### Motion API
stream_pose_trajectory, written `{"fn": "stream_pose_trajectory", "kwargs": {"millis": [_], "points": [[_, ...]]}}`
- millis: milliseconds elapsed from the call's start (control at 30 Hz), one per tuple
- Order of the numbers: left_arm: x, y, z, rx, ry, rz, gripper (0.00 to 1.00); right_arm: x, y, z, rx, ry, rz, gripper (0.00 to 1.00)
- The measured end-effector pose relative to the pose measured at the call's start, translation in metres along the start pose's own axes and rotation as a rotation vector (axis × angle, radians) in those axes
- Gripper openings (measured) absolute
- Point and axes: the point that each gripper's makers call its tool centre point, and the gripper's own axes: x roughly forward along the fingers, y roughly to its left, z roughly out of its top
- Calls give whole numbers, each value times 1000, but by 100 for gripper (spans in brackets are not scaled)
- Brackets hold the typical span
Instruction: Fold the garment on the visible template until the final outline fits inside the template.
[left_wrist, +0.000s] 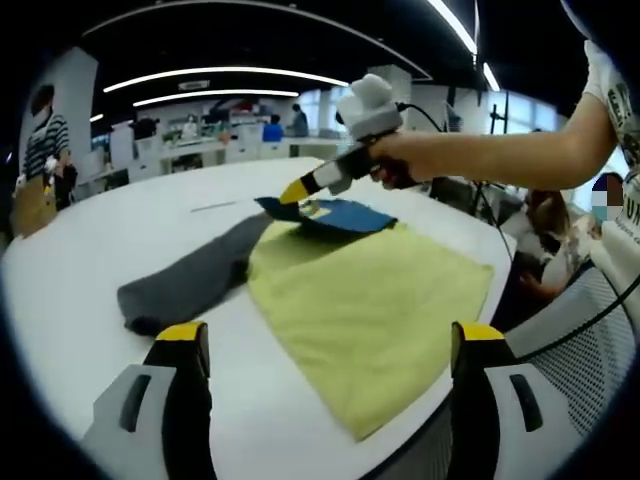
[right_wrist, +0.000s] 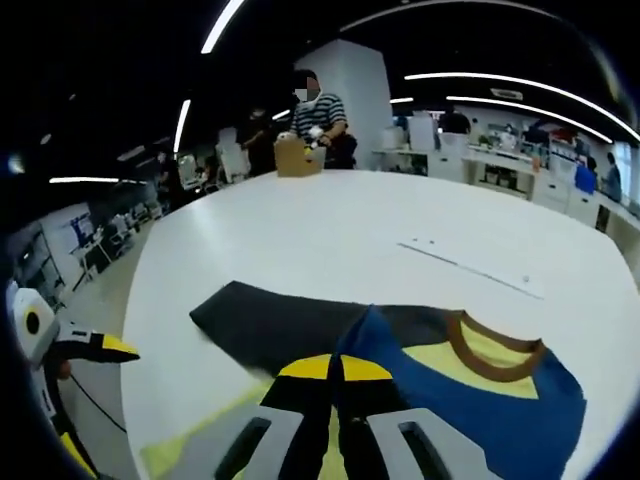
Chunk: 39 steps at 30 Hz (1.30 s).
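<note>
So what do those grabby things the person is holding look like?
Each gripper has two black jaws with yellow tips and pale grey bases. The left gripper rises from the bottom of its own view. The right gripper, seen from the left gripper view, has a white rounded body on top and a thin black cable trailing behind. The person wears a short white patterned sleeve.

The left gripper (left_wrist: 330, 345) hovers near the garment (left_wrist: 330, 215), jaws wide apart. The right gripper (right_wrist: 335, 368) has its jaws pinched together on the garment's edge.
</note>
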Motion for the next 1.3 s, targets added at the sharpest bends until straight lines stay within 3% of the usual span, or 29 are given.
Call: {"fn": "stream_pose_trajectory", "kwargs": {"millis": [133,500,900,1300], "points": [[0,1,1,0,-2,3,97,10,3,-15,-27,34,7,0],[0,-1,0,-3,2,6,98,19,15,-29,67,34,57,0],[0,3,3,13,0,17,99,-8,-27,-38,31,44,-41,44],[2,0,8,28,-5,17,99,-49,-76,-50,86,28,-111,72]]}}
